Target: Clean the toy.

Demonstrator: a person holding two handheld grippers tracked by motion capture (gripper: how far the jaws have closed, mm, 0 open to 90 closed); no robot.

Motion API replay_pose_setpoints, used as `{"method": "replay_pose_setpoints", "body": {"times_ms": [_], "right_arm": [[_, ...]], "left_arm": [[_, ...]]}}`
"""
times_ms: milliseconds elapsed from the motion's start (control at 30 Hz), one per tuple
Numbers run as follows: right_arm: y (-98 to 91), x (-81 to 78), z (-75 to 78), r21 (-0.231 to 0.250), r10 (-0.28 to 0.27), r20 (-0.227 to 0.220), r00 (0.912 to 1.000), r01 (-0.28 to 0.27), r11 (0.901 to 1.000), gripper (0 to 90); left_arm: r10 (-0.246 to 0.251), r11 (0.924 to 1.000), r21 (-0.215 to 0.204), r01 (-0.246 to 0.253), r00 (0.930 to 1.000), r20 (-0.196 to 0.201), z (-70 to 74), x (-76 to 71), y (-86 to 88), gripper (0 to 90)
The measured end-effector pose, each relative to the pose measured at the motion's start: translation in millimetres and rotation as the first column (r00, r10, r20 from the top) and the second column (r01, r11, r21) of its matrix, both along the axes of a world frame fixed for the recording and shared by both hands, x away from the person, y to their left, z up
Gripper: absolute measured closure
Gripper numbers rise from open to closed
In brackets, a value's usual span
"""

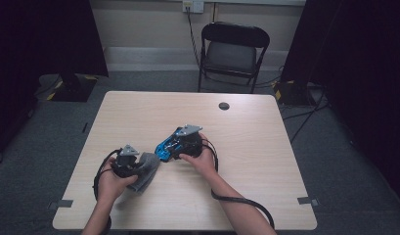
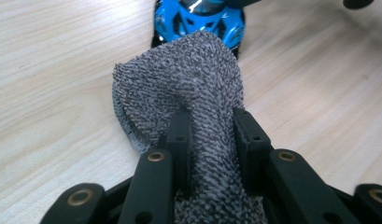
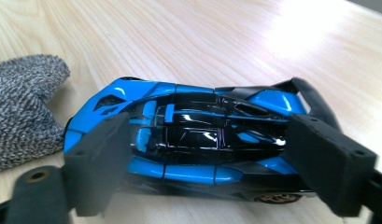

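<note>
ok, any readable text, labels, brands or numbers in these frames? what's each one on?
None readable.
Blue and black toy car: no word, badge or number can be made out on its body.
Grey knitted cloth: plain weave, no tag or label in sight.
Wall socket: too small to tell whether it carries any marking.
Wooden table and folding chair: no print visible.
</note>
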State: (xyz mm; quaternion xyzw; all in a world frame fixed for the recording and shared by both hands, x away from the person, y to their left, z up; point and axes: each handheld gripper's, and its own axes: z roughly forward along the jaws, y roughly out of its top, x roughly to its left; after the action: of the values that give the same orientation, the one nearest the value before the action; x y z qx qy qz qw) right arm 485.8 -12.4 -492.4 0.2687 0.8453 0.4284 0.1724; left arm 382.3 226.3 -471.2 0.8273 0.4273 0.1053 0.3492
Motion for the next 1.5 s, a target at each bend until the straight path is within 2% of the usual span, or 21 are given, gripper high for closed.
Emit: {"method": "replay_pose_setpoints", "body": {"times_ms": [100,167,300,367,500,600,867,1033,1100,1133,1167,1200,1267,1300,1400,1467,1500], "right_arm": [[0.1,-3.3,9.2,-0.033,0.030,0.037,0.9989,-0.029,0.9990,15.2],[-2.8,-5.5,15.9,-0.012,0.042,0.034,0.9985,-0.042,0.9991,16.2],[-13.5,-10.6,28.3,-0.002,0.055,0.027,0.9982,-0.055,0.9985,16.3],[-21.6,-13.3,34.3,-0.011,0.051,0.042,0.9978,-0.051,0.9986,16.4],[-45.3,-19.6,43.9,0.041,0.048,0.012,0.9988,-0.049,0.9980,16.8],[-60.9,-25.1,46.2,0.024,0.034,0.012,0.9993,-0.035,0.9991,17.3],[-106.8,-37.3,58.0,0.037,-0.008,0.023,0.9997,0.007,0.9993,18.1],[-126.2,-40.5,57.5,0.035,-0.029,0.015,0.9995,0.028,0.9990,18.6],[-134.1,-40.7,56.8,0.034,-0.046,0.008,0.9989,0.046,0.9984,18.6],[-138.4,-40.9,56.5,0.036,-0.049,0.004,0.9988,0.049,0.9981,18.6],[-141.7,-41.4,56.2,0.036,-0.053,0.008,0.9985,0.053,0.9979,18.6],[-143.9,-41.9,55.9,0.035,-0.056,0.005,0.9984,0.056,0.9978,18.6],[-149.9,-43.3,54.0,0.029,-0.061,0.000,0.9982,0.061,0.9977,18.6],[-151.7,-43.9,53.2,0.028,-0.061,-0.002,0.9982,0.061,0.9977,18.7],[-161.3,-47.2,49.0,0.045,-0.062,-0.020,0.9979,0.063,0.9970,19.0],[-165.2,-50.2,47.2,0.038,-0.060,-0.015,0.9981,0.060,0.9975,19.2],[-166.3,-51.5,46.5,0.038,-0.055,-0.018,0.9983,0.056,0.9977,19.8]], "left_arm": [[-0.006,0.9999,-0.010,0.006,0.9999,0.008,4.7,-4.7,-5.5,71.1],[-0.009,0.9998,-0.015,0.009,0.9999,0.014,6.5,-7.9,-8.6,71.1],[-0.028,0.9992,-0.027,0.028,0.9996,0.012,10.0,-15.0,-20.1,71.1],[-0.039,0.9989,-0.026,0.039,0.9991,0.016,12.5,-17.7,-29.1,71.1],[-0.060,0.9971,-0.045,0.061,0.9981,0.016,12.7,-20.7,-50.9,70.3],[-0.079,0.9955,-0.052,0.079,0.9968,0.016,8.5,-19.6,-68.6,70.3],[-0.087,0.9940,-0.065,0.088,0.9959,0.026,0.9,-2.5,-126.3,70.3],[-0.091,0.9950,-0.040,0.092,0.9955,0.028,-2.6,17.8,-166.4,69.6],[-0.094,0.9955,-0.005,0.095,0.9944,0.048,-2.2,23.4,-178.1,66.6],[-0.095,0.9954,-0.003,0.095,0.9946,0.042,-1.4,25.9,-181.8,63.3],[-0.093,0.9955,-0.015,0.094,0.9950,0.036,-0.9,27.1,-184.5,61.8],[-0.105,0.9945,-0.003,0.105,0.9936,0.042,1.0,28.4,-187.0,59.1],[-0.109,0.9940,-0.003,0.109,0.9927,0.052,4.7,27.9,-187.5,49.8],[-0.108,0.9939,-0.017,0.109,0.9927,0.055,7.6,27.2,-185.4,45.7],[-0.108,0.9929,-0.042,0.111,0.9917,0.069,18.8,23.3,-171.5,40.5],[-0.109,0.9935,-0.026,0.111,0.9911,0.076,24.1,22.0,-159.5,40.5],[-0.098,0.9944,-0.032,0.100,0.9921,0.079,25.6,21.7,-151.0,41.3]]}}
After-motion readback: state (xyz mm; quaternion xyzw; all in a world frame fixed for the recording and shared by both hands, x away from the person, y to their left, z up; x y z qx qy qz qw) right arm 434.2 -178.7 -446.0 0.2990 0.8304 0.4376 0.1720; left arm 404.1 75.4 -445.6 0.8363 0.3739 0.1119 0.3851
